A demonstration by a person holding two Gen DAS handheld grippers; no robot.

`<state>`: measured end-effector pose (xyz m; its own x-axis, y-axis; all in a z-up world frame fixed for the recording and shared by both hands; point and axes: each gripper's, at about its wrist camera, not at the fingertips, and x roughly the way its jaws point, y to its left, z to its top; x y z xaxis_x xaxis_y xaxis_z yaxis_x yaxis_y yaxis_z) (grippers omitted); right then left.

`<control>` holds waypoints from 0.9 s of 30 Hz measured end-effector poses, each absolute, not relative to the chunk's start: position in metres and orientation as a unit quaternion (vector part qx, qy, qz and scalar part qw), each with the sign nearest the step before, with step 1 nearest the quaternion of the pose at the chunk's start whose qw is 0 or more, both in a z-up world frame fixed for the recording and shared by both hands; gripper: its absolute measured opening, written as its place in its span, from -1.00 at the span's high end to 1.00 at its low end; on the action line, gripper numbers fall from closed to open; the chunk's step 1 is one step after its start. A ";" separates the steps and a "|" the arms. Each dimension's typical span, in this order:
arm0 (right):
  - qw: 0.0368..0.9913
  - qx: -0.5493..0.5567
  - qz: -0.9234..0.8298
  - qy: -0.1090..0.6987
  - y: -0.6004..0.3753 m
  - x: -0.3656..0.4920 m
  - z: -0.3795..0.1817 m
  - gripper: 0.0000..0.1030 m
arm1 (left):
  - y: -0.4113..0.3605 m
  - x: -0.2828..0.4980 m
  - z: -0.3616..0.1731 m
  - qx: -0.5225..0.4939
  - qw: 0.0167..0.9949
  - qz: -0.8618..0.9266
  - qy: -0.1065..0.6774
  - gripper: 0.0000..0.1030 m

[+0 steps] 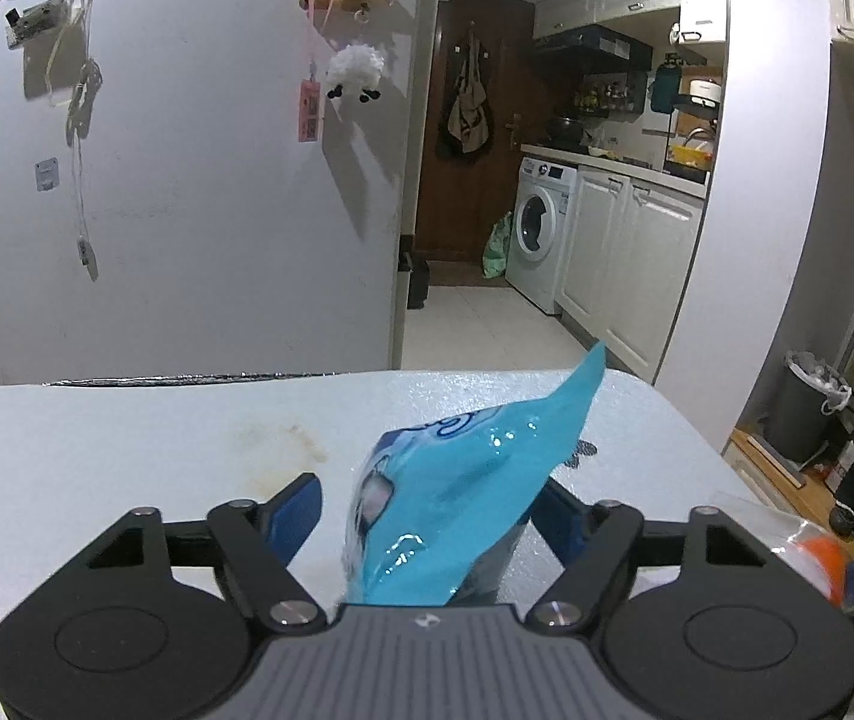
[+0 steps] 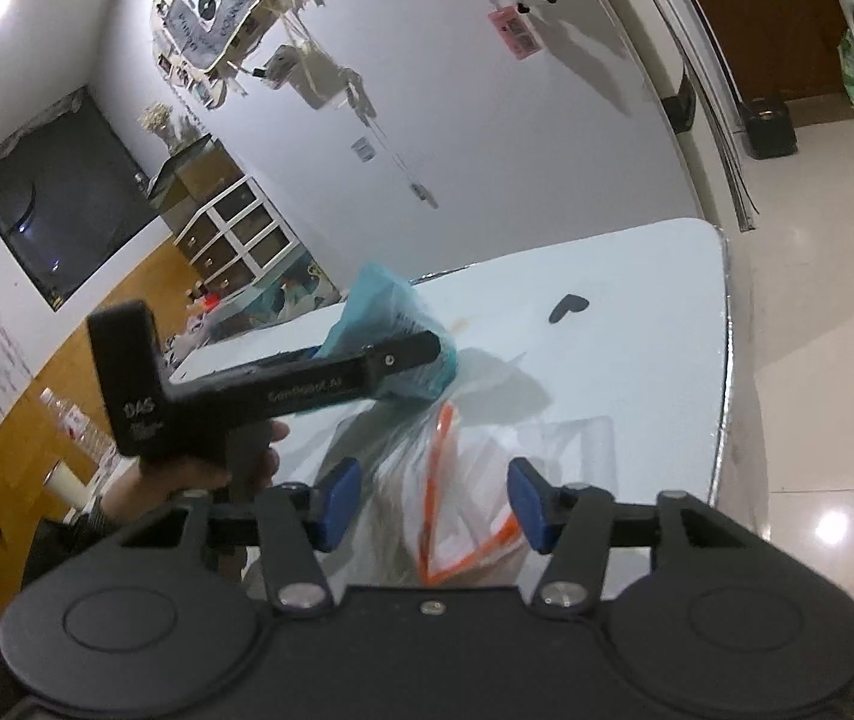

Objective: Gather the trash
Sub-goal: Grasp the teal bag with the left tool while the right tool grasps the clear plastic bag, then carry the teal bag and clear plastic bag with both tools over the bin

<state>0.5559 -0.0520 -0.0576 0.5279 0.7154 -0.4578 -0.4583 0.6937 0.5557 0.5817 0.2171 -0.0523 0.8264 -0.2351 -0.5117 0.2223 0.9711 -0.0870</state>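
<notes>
Reading what little print is legible: the side of the left tongs [image 2: 391, 324], seen from the right wrist camera, carries pale letters "DAS" on its black handle block and a faint line along the arm that looks like "GenRobot.AI", though it is too soft to be sure. The blue wrapper [image 1: 445, 492] shows a dark blue swirl near its top and a pale patch lower down; from the right wrist camera its back has small black print, too tiny to read.

In the left wrist view the left tongs [image 1: 427, 510] stand apart, their blue pads on either side of the blue wrapper. The wrapper rises between them, its pointed corner tilting up and to the right, its lower end cut off behind the tongs' grey body. Whether either pad touches it cannot be told; the right pad is mostly hidden behind the wrapper.

The right tongs [image 2: 436, 504] are also spread wide. Between and just ahead of them lies a clear plastic bag [image 2: 475, 480] with an orange zip strip, crumpled on the white table [image 2: 637, 312]. Its near end is hidden under the tongs' body, and no pad is seen pressing it. The blue wrapper [image 2: 388, 300] sits just beyond the bag, partly covered by the left tongs' arm. A hand [image 2: 199, 468] grips that handle, mostly hidden.

Farther ahead of the right tongs, a small dark flat shape [image 2: 568, 306] lies on the table; what it is cannot be made out.
</notes>
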 end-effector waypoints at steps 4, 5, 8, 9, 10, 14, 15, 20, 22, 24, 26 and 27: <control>0.845 0.195 0.356 0.347 -0.044 0.564 -0.063 0.01 | 0.219 0.583 -0.053 -0.017 0.956 -0.113 0.270 -0.24; 0.844 0.196 0.359 0.348 -0.041 0.566 -0.064 0.03 | 0.219 0.583 -0.054 -0.018 0.956 -0.110 0.270 -0.18; 0.840 0.196 0.362 0.353 -0.036 0.570 -0.067 0.18 | 0.223 0.584 -0.053 -0.025 0.956 -0.106 0.272 -0.17; 0.840 0.195 0.361 0.355 -0.035 0.571 -0.067 0.26 | 0.223 0.584 -0.053 -0.026 0.956 -0.105 0.273 -0.14; 0.839 0.193 0.361 0.358 -0.034 0.571 -0.067 0.36 | 0.222 0.584 -0.053 -0.024 0.956 -0.104 0.274 -0.13; 0.835 0.179 0.367 0.370 -0.033 0.567 -0.068 0.59 | 0.219 0.583 -0.051 -0.016 0.955 -0.104 0.278 -0.03; 0.835 0.175 0.368 0.369 -0.033 0.564 -0.067 0.60 | 0.218 0.583 -0.050 -0.015 0.954 -0.103 0.280 0.00; 0.839 0.168 0.372 0.360 -0.032 0.549 -0.067 0.63 | 0.214 0.579 -0.047 -0.007 0.953 -0.101 0.287 0.07; 0.845 0.163 0.364 0.356 -0.033 0.544 -0.064 0.65 | 0.213 0.576 -0.046 -0.006 0.953 -0.100 0.286 0.08; 0.854 0.156 0.355 0.347 -0.036 0.540 -0.058 0.66 | 0.212 0.572 -0.043 -0.009 0.954 -0.100 0.283 0.09; 0.862 0.150 0.344 0.342 -0.040 0.535 -0.053 0.67 | 0.211 0.566 -0.040 -0.016 0.954 -0.100 0.281 0.09; 0.865 0.147 0.340 0.339 -0.042 0.533 -0.050 0.68 | 0.210 0.563 -0.037 -0.019 0.955 -0.099 0.280 0.09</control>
<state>0.5328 -0.0421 -0.0501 0.5390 0.6870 -0.4874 -0.4880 0.7263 0.4841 0.5629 0.2105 -0.0375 0.8241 -0.1993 -0.5302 0.1776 0.9798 -0.0922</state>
